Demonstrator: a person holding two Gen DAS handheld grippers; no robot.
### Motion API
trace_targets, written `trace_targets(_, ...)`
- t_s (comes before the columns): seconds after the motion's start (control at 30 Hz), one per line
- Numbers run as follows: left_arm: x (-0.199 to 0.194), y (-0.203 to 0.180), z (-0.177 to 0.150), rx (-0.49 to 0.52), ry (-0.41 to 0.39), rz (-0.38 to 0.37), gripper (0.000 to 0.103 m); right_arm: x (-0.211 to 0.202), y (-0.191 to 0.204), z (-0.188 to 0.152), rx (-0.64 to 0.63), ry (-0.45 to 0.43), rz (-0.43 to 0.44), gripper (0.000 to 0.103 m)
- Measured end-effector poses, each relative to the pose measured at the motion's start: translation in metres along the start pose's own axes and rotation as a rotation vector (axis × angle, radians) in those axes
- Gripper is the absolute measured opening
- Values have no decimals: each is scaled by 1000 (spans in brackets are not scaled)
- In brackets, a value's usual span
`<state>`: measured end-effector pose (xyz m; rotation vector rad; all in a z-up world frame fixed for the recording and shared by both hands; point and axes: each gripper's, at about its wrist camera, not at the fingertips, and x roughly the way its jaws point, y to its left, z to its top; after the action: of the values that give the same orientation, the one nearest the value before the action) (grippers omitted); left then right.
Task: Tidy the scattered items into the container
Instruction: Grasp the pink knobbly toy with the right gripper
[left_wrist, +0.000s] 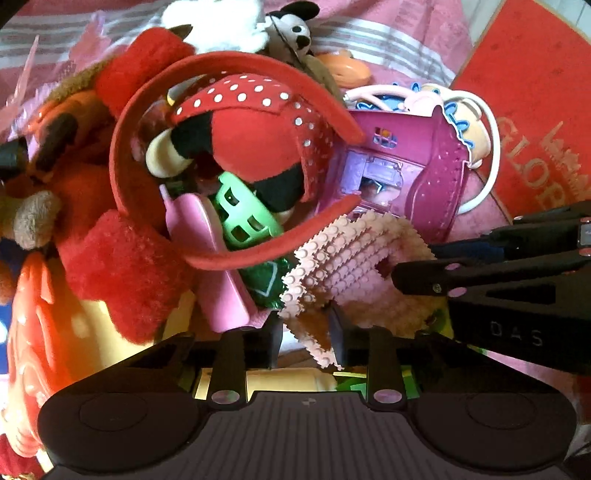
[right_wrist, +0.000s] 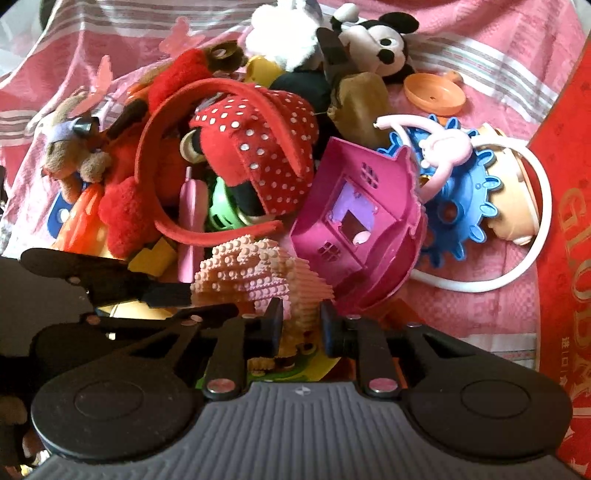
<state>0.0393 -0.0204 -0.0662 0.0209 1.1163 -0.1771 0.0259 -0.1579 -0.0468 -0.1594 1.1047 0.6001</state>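
A pink studded brick model (left_wrist: 347, 254) (right_wrist: 258, 273) lies at the near edge of a toy heap. My left gripper (left_wrist: 306, 338) is shut on its lower left part, and the pads press on it from both sides. My right gripper (right_wrist: 301, 326) is shut on the same model's right side. In the left wrist view the right gripper's fingers (left_wrist: 417, 282) reach in from the right and touch the model. The left gripper's fingers (right_wrist: 166, 293) come in from the left in the right wrist view. No container is plainly in view.
Behind the model lie a red headband (left_wrist: 147, 122), a red polka-dot plush (right_wrist: 266, 155), a magenta toy house (right_wrist: 354, 229), a blue gear (right_wrist: 458, 206), a white ring (right_wrist: 543, 206) and a mouse plush (right_wrist: 388, 40), all on pink striped cloth (right_wrist: 480, 55). A red lettered panel (left_wrist: 535, 110) lies right.
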Motion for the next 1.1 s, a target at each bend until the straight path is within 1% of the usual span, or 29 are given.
trace_targets(0.03, 0, -3, 0, 12, -2, 12, 25, 1, 0, 0, 5, 3, -7, 25)
trace_targets(0.13, 0, -7, 1, 24, 0, 23, 25, 6, 0, 1, 18, 14, -28, 25)
trace_targets(0.17, 0, -5, 1, 22, 5, 19, 27, 6, 2, 1, 15, 17, -36, 25)
trace_targets(0.2, 1, -4, 0, 15, 9, 11, 38, 6, 4, 0, 10, 15, -41, 25)
trace_targets(0.23, 1, -3, 0, 14, 5, 6, 44, 6, 5, 0, 4, 14, -49, 25)
trace_targets(0.27, 2, -4, -1, 22, -1, 18, 52, 6, 7, -1, -2, 12, -59, 25)
trace_targets(0.3, 2, -4, -1, 31, -6, 29, 53, 6, 8, -2, -3, 9, -65, 25)
trace_targets(0.33, 3, -3, 0, 36, -6, 25, 53, 6, 8, -2, 0, 6, -67, 25)
trace_targets(0.4, 2, 1, 2, 31, -5, 12, 53, 5, 4, -4, 25, 3, -61, 25)
trace_targets(0.47, 7, 2, 4, 17, -2, -14, 57, 5, -2, -4, 60, 3, -44, 24)
trace_targets(0.5, 9, 2, 5, 7, 5, -18, 57, 5, -3, -4, 70, 7, -42, 23)
trace_targets(0.53, 10, 1, 5, 9, 3, -24, 53, 5, -5, -5, 82, 7, -43, 23)
trace_targets(0.57, 10, 0, 6, 11, 1, -37, 39, 5, -7, -6, 95, 5, -39, 23)
trace_targets(0.6, 9, 0, 7, 13, 5, -41, 34, 5, -8, -7, 101, 3, -40, 23)
trace_targets(0.63, 9, -1, 8, 20, 7, -34, 32, 5, -7, -6, 106, 4, -45, 23)
trace_targets(0.73, 3, 1, 12, 11, 4, -38, 29, 1, -9, -5, 143, -2, -38, 23)
trace_targets(0.77, -2, 3, 13, 9, -7, -33, 16, -2, -10, -5, 153, -9, -34, 23)
trace_targets(0.8, -7, 6, 14, 6, -17, -43, 13, -4, -11, -5, 147, -15, -49, 23)
trace_targets(0.9, -16, 13, 17, -5, -23, -71, 13, -10, -13, -3, 167, -24, -27, 23)
trace_targets(1.03, -21, 14, 18, 5, -32, -64, 13, -15, -6, -3, 155, -41, -33, 23)
trace_targets(1.1, -21, 20, 16, -3, -30, -75, 13, -15, -6, -4, 160, -40, -27, 23)
